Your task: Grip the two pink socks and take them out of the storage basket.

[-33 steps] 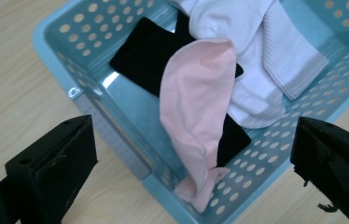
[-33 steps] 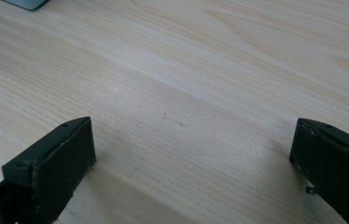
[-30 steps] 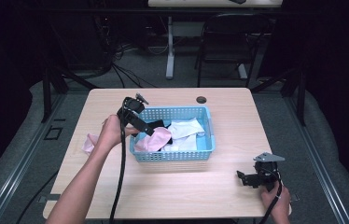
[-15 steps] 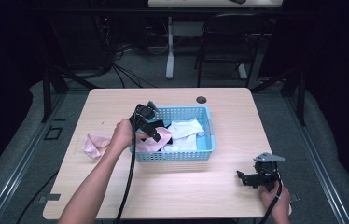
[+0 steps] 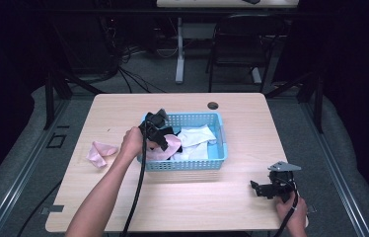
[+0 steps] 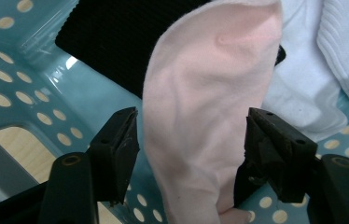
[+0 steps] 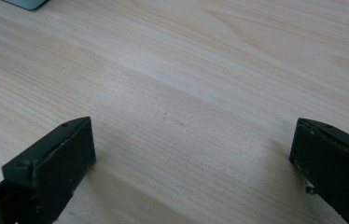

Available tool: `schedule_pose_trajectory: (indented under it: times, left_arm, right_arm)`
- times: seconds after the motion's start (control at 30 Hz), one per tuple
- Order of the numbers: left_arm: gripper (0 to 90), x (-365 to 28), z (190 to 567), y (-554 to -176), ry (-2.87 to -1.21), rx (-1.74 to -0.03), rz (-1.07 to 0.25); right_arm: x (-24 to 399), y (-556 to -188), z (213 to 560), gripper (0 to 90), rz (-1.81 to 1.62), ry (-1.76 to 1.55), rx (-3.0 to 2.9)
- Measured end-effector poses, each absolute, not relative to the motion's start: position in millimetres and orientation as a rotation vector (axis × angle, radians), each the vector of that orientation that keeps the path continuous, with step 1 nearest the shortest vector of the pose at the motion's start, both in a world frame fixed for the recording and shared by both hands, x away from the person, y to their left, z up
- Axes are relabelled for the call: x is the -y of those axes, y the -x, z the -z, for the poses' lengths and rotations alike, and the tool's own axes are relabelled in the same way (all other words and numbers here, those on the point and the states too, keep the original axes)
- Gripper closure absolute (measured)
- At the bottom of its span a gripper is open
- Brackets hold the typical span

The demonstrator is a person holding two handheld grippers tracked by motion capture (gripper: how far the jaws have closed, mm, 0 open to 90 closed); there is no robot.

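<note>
Closing in on the pink sock [image 6: 205, 135] inside the blue basket [image 5: 207, 163], the left gripper [image 6: 189, 149] straddles it, jaws narrowing but not yet pinching. Best bite deeper, clear of the basket floor. The right gripper [image 5: 266, 189] rests released, right of the basket.

Gaping tongs [image 7: 191, 163] — bare wooden table [image 7: 200, 74]

High view looking forward-down over table [image 5: 123, 207], left claw view close inside blue basket [image 6: 32, 60], shared with high view
</note>
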State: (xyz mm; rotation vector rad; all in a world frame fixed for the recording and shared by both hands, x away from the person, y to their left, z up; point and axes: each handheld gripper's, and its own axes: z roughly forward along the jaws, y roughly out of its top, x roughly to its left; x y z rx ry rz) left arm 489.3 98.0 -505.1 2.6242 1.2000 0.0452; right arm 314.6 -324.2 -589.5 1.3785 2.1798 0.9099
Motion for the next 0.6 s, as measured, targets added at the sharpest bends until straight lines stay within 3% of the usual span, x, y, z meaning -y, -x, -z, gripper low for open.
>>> schedule_pose_trajectory:
  times: [0.33,0.6]
  left_arm:
    - [44.1,-98.5,512.1,-490.7,-2.658,-1.269,-0.073]
    - [65.7,-95.8,517.1,-488.8,-2.691,-1.256,-0.079]
  right_arm:
    - [324.2,-314.6,589.5,0.0,-0.910,-1.378,-2.180]
    - [324.2,-314.6,589.5,0.0,-0.910,-1.378,-2.180]
